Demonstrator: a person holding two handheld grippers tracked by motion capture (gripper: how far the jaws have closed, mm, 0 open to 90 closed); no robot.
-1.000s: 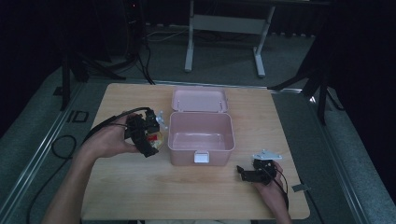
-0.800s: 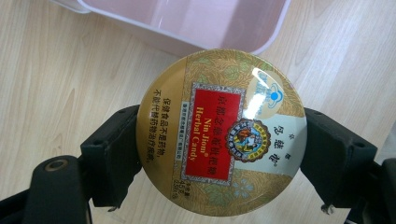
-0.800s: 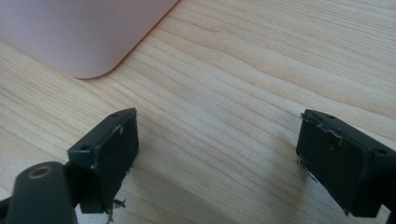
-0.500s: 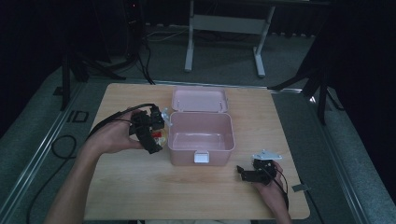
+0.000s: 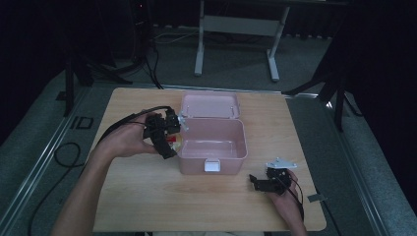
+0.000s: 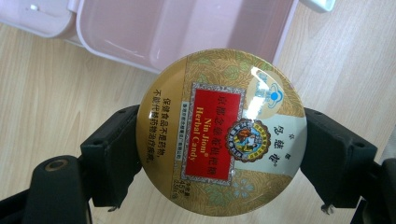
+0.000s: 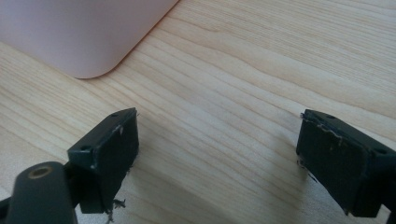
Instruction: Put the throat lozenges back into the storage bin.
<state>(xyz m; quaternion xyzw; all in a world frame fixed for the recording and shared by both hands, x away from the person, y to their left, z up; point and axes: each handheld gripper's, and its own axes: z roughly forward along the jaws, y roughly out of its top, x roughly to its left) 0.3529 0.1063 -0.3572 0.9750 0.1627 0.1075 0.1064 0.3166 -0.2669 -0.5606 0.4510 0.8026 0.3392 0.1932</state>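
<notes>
A round gold candy tin (image 6: 222, 133) with a red label sits clamped between the two black jaws of my left gripper (image 6: 222, 140). In the high view that gripper (image 5: 169, 140) hovers at the left wall of the open pink box (image 5: 211, 142), and the tin (image 5: 173, 142) shows as a red and gold spot. The box's lid (image 5: 209, 104) lies folded back behind it. My right gripper (image 5: 260, 183) rests low over the table at the box's front right corner, jaws wide apart with bare wood between them (image 7: 217, 158).
The pink box's rounded corner (image 7: 79, 37) lies just ahead and left of the right gripper. The wooden table (image 5: 147, 196) ends near the right hand. A black cable (image 5: 123, 125) trails from the left gripper. Dark stands and floor surround the table.
My left gripper has carried the tin a little to the right, closer to the box's left wall. The right gripper has stayed put.
</notes>
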